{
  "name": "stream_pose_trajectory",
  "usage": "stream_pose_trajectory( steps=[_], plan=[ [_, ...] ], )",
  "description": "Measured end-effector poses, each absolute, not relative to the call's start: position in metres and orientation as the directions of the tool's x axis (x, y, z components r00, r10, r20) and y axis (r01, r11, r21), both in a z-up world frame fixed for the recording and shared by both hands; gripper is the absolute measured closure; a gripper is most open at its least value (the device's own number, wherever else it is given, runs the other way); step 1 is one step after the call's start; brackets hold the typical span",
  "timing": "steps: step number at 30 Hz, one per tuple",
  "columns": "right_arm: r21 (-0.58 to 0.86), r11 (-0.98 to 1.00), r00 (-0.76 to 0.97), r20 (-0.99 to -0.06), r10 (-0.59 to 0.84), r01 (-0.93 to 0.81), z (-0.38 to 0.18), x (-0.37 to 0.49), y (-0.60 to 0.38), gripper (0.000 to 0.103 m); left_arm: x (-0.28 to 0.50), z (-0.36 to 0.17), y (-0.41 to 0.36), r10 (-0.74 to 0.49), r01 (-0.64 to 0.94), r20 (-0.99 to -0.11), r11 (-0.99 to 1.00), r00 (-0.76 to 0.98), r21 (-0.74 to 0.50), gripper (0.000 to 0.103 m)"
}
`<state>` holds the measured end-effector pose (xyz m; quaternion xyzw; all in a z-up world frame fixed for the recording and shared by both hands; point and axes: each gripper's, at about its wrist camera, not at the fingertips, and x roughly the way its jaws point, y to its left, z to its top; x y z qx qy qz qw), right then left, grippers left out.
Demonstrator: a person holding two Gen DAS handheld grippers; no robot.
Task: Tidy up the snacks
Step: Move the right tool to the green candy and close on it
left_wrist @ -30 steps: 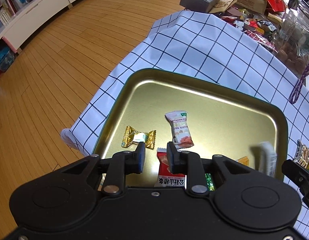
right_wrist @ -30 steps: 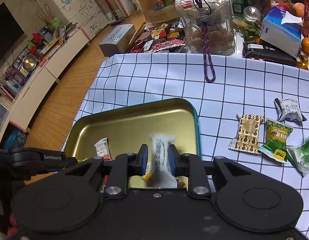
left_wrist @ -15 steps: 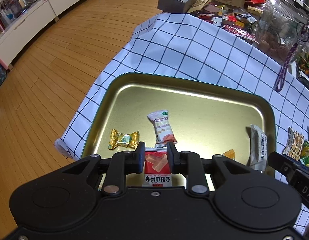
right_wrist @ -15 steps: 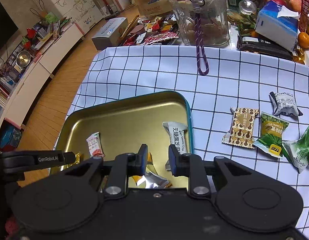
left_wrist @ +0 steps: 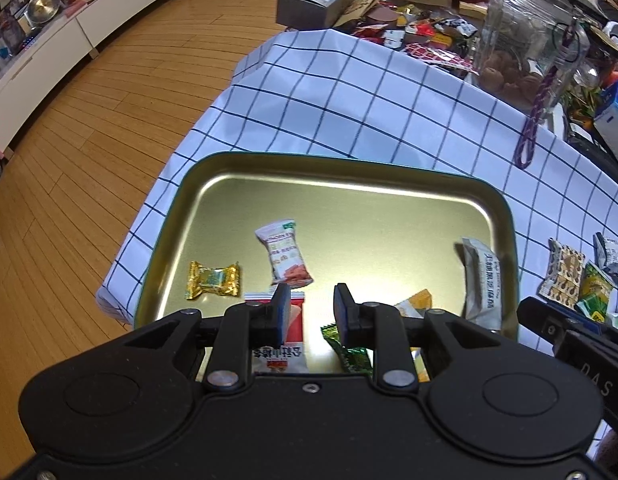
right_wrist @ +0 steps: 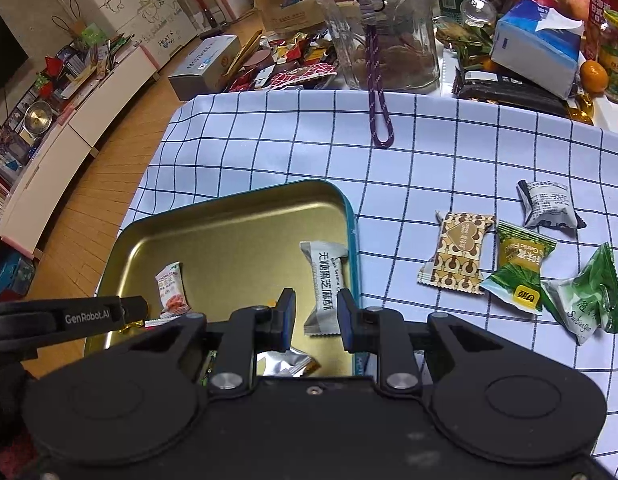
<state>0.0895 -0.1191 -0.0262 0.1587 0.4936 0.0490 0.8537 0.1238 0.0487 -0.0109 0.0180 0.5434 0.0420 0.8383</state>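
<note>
On the checked tablecloth [right_wrist: 449, 160] sat the gold tray [right_wrist: 229, 220], and both of your grippers hung over its near edge. Your left gripper [left_wrist: 311, 309] had its jaws parted with nothing between them — the red packet [left_wrist: 283, 350] lay on the tray floor beneath its left finger, and a green wrapper [left_wrist: 349, 354] lay under its right one. At about 11 o'clock from that gripper rested the white-and-orange snack [left_wrist: 285, 258], and further round at 10 o'clock the gold candy [left_wrist: 213, 280]. At 2 o'clock, against the tray's right wall, lay the grey sesame bar [left_wrist: 483, 284], with a small orange packet [left_wrist: 415, 302] between it and the gripper.

Your right gripper [right_wrist: 316, 315] was also parted and held nothing; the grey sesame bar [right_wrist: 325, 288] showed through the gap, lying flat on the tray. A silver wrapper [right_wrist: 285, 362] lay just below the fingers.

Outside the tray, at 2 to 3 o'clock from your right gripper, four snacks lay loose on the cloth: a brown patterned packet [right_wrist: 457, 258], a green-and-yellow packet [right_wrist: 517, 268] touching it, a pale green packet [right_wrist: 587, 300] and a grey-white packet [right_wrist: 549, 204]. At 12 o'clock stood a glass jar [right_wrist: 385, 28] with a purple cord [right_wrist: 375, 92] trailing onto the cloth.
</note>
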Motion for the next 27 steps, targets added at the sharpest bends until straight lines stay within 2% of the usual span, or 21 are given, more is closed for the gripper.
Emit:
stream_pose_trajectory(
  steps=[11,19,27],
  plan=[
    [0.261,0.953,0.501,-0.852,0.153,0.153,-0.033,0.077,-0.170,0.077,0.120,-0.002,-0.005,-0.009,0.051,-0.917,0.999,0.398,0.012,0.069],
    [0.292,0.897,0.484,-0.869,0.103,0.332,-0.036,0.066,-0.237,0.077,0.117,-0.016,-0.054,-0.045,0.144,-0.929,0.990,0.368,0.009,0.069],
    [0.300,0.805,0.457,-0.888,0.041,0.512,-0.042,0.060,-0.291,0.076,0.123,-0.024,-0.082,-0.069,0.169,-0.941,0.985,0.331,-0.012,0.069]
  ],
)
